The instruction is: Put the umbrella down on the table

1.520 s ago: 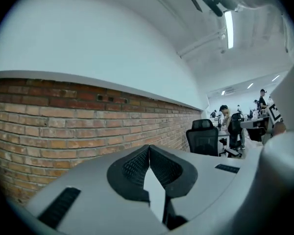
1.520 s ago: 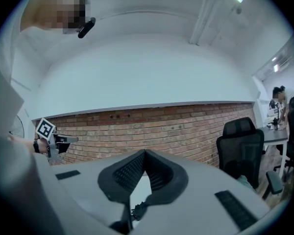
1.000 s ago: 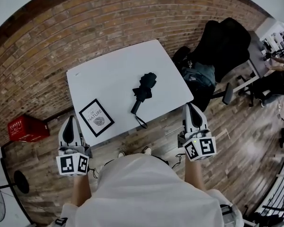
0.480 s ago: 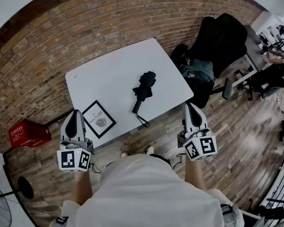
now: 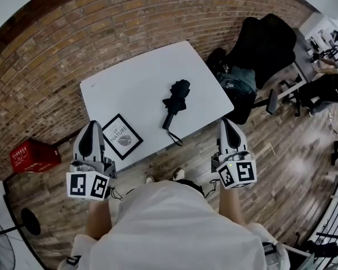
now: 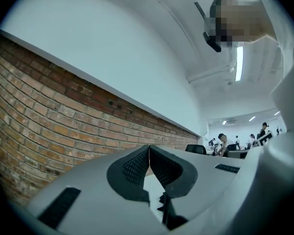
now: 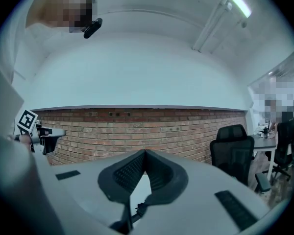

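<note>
A folded black umbrella (image 5: 174, 101) lies on the white table (image 5: 129, 83), its handle and wrist strap pointing toward the near edge. Neither gripper touches it. My left gripper (image 5: 93, 125) hovers at the table's near left corner, level, with its jaws shut and nothing between them; in the left gripper view the ribbed pads (image 6: 137, 164) meet at the tip. My right gripper (image 5: 225, 121) is just off the table's near right corner, also shut and empty, and its pads (image 7: 130, 173) touch in the right gripper view.
A framed print (image 5: 123, 136) lies on the table's near left part. A black office chair (image 5: 265, 41) with a dark backpack (image 5: 236, 86) stands right of the table. A red crate (image 5: 34, 153) sits on the wooden floor at left, and a brick wall (image 5: 56, 44) runs behind.
My left gripper has risen and moved forward, up to the table's near left corner. The right gripper has shifted slightly. The umbrella has stayed put on the table.
</note>
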The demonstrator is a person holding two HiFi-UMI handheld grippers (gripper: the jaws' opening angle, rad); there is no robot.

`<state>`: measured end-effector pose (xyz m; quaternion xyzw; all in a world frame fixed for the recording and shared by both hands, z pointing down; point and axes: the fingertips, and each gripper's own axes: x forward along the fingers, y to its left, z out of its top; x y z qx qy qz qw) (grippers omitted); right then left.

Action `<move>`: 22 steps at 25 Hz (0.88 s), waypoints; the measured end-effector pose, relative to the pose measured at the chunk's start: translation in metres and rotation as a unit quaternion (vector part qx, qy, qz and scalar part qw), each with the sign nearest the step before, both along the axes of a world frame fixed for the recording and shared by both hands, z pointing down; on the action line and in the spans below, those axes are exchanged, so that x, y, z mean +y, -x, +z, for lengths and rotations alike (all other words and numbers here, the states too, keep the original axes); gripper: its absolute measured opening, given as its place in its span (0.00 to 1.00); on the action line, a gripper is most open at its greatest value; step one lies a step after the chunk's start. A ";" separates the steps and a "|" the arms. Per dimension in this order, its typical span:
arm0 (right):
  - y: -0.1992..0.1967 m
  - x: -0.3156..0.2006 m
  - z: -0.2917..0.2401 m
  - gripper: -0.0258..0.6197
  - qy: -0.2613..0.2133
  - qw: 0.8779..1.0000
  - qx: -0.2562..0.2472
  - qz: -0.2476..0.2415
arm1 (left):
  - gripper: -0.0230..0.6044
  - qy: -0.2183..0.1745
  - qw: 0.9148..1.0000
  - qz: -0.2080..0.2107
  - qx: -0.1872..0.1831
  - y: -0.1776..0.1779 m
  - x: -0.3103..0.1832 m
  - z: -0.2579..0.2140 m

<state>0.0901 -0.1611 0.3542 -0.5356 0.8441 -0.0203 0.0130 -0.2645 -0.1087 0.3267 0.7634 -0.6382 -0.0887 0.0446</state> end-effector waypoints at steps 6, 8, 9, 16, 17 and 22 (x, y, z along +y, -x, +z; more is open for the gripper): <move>0.008 0.015 0.004 0.07 0.003 1.000 -0.010 0.020 | 0.08 0.009 1.000 0.009 -0.027 0.010 0.008 0.009; 0.014 0.021 0.006 0.07 0.006 1.000 -0.012 0.025 | 0.08 0.013 0.999 0.015 -0.027 0.015 0.010 0.013; 0.017 0.025 0.007 0.07 0.006 1.000 -0.013 0.025 | 0.08 0.015 0.999 0.018 -0.024 0.017 0.011 0.015; 0.036 0.053 0.014 0.07 0.010 1.000 -0.007 0.022 | 0.08 0.019 0.999 0.031 -0.016 0.023 0.023 0.025; 0.037 0.055 0.014 0.07 0.011 1.000 -0.006 0.023 | 0.08 0.019 0.999 0.031 -0.016 0.024 0.025 0.025; 0.041 0.062 0.012 0.07 0.007 1.000 -0.003 0.023 | 0.08 0.017 0.999 0.028 -0.015 0.031 0.032 0.025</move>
